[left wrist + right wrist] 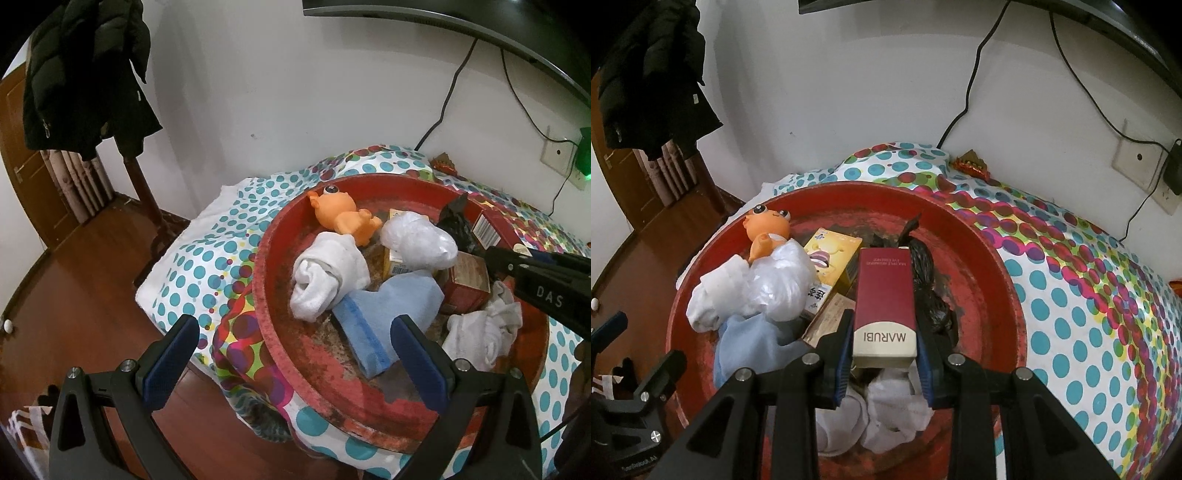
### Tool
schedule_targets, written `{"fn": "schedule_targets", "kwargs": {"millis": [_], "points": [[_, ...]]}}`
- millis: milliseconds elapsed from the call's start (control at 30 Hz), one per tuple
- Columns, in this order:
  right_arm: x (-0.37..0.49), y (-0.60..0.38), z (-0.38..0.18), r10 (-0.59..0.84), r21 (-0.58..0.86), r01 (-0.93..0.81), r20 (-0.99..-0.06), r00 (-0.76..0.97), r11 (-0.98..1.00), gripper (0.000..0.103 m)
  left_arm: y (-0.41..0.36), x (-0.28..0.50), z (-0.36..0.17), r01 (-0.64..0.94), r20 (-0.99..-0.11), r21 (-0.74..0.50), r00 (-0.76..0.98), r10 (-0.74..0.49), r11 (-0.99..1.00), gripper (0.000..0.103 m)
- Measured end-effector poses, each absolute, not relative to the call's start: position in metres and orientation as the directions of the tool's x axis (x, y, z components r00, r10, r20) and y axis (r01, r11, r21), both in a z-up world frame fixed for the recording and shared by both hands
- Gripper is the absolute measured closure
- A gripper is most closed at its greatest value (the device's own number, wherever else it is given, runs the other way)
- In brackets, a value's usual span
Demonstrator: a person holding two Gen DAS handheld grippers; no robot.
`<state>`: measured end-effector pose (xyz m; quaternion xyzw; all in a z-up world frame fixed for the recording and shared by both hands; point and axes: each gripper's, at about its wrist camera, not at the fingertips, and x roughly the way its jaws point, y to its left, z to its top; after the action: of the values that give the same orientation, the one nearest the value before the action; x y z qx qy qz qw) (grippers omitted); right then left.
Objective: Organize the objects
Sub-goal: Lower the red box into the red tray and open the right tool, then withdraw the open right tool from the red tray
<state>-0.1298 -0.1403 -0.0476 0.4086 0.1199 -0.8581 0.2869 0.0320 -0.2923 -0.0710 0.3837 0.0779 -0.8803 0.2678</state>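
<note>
Red tray (1004,266) w/ clutter; right gripper (884,354) grips MARUBI box (884,295).

the left gripper (295,354), black with blue pads, hangs with its fingers spread wide and nothing between them. the right gripper (884,343) has its blue pads (842,369) pressed against both sides of a maroon and cream rectangular carton (885,306).

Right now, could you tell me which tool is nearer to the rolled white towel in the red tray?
Left. The left tool hovers open just in front of the rolled white towel, while the right tool, clamping the MARUBI box, sits across the red tray.
</note>
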Motion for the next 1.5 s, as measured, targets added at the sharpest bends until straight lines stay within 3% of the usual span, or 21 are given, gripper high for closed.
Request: {"fn": "schedule_targets", "kwargs": {"millis": [133, 400, 833, 1500], "points": [[-0.131, -0.141, -0.049, -0.382, 0.024, 0.583, -0.777, -0.5, -0.812, 0.071, -0.292, 0.032, -0.071, 0.531, -0.717, 0.069, -0.562, -0.412, -0.845, 0.0], [-0.125, -0.137, -0.042, -0.346, -0.007, 0.557, -0.776, -0.527, -0.831, 0.041, -0.289, 0.029, -0.073, 0.517, -0.722, 0.073, -0.563, -0.402, -0.853, 0.0], [-0.079, -0.113, -0.026, -0.266, -0.091, 0.504, -0.762, -0.591, -0.859, 0.034, -0.287, 0.03, -0.071, 0.526, -0.717, 0.065, -0.566, -0.407, -0.848, 0.0], [-0.043, -0.098, -0.039, -0.249, -0.071, 0.502, -0.803, -0.542, -0.862, 0.033, -0.277, 0.027, -0.071, 0.47, -0.715, 0.07, -0.592, -0.373, -0.88, 0.0]]}}
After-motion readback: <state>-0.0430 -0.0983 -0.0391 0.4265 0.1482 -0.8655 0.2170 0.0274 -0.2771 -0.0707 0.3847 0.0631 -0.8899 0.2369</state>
